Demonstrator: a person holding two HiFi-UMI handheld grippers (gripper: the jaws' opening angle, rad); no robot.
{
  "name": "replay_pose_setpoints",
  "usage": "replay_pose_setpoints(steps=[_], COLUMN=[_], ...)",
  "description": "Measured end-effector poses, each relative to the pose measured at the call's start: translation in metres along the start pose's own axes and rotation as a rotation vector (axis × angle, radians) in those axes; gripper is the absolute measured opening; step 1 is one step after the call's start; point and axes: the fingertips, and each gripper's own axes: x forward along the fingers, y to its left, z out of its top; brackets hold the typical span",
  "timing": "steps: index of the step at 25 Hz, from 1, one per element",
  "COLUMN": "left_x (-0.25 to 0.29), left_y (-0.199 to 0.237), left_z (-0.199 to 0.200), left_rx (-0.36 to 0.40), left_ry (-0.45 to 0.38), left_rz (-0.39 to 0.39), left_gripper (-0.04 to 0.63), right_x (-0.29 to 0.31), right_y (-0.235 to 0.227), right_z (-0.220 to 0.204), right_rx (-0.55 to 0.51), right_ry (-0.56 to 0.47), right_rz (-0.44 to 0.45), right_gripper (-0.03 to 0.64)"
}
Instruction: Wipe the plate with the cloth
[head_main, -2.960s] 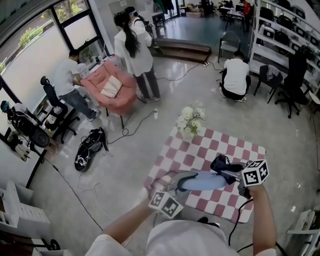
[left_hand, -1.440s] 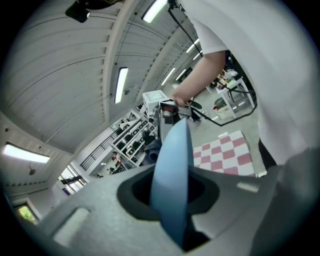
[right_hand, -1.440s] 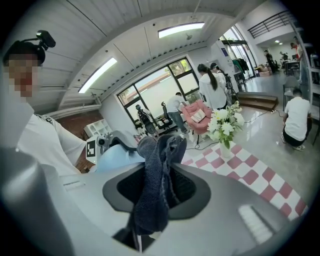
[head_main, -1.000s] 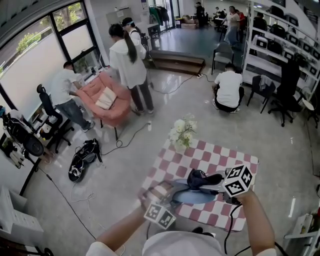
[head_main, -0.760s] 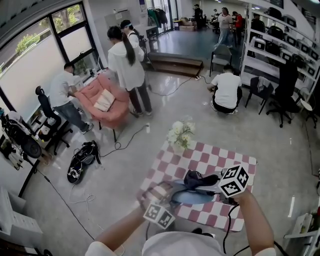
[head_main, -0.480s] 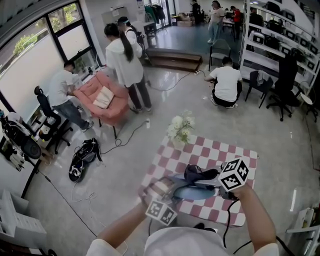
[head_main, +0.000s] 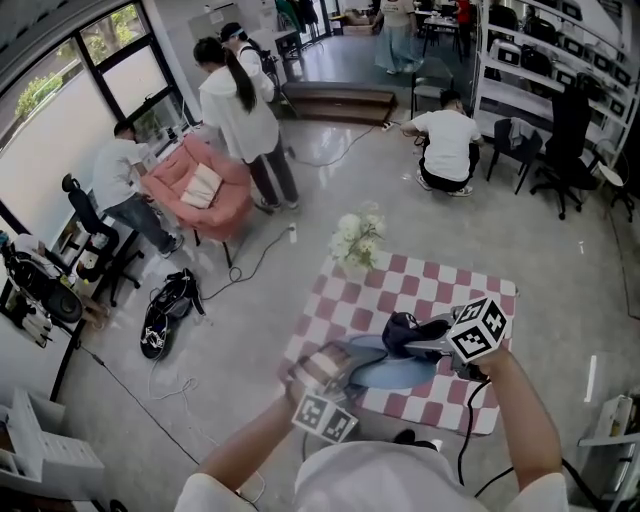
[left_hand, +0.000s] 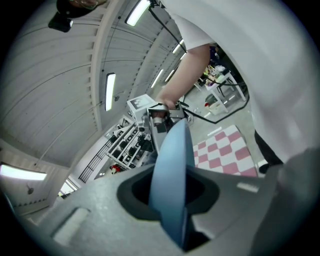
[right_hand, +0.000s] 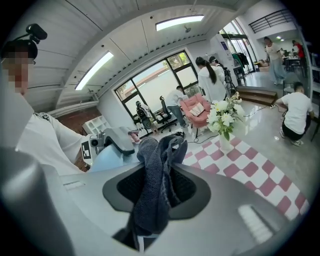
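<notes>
Left gripper (left_hand: 170, 210): jaws pinched on the rim of the pale blue plate (head_main: 398, 368), which hangs just above the near side of the checked table (head_main: 440, 285).

Right gripper (right_hand: 156, 200): jaws clamped on a bunched dark grey cloth (right_hand: 159, 170). Its wad appears to rest on the plate's far part, over the table.

Judgement:
- Plate is stiff, smooth, probably slippery and breakable. It needs a firm rim hold against wiping pressure.
- Cloth is soft, limp and light. Grip it by the bunch, leaving loose folds to rub.

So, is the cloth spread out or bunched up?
Bunched up: the cloth is a crumpled wad, pinched between the right gripper jaws.
</notes>
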Motion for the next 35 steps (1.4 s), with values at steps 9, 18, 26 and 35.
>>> replay_pose_setpoints(steps=[9,18,26,35], left_x=[-0.001,-0.003,-0.004,-0.010], left_y=[0.003,0.008,0.003,0.000], left_z=[0.011,0.022,0.029,0.030], left_rx=[-0.002,-0.011,-0.009,-0.023], left_ry=[-0.055,-0.091,-0.103,-0.103], left_rz=[0.017,0.021,0.008,-0.001], left_gripper=[0.072,0.071,0.072,0.074], right_x=[-0.005,0.004,0.025,0.031], right_y=[-0.045,-0.072,-0.061,-0.013], right_z=[-0.027,-0.037,-0.030,-0.012], right_rx=[0.105,0.143,0.094,-0.036], right_ry=[0.013,0.048,0.091,0.151], right_rz=[-0.045,-0.079,-0.036,0.063], right_gripper=[0.115,0.115,0.115,0.116])
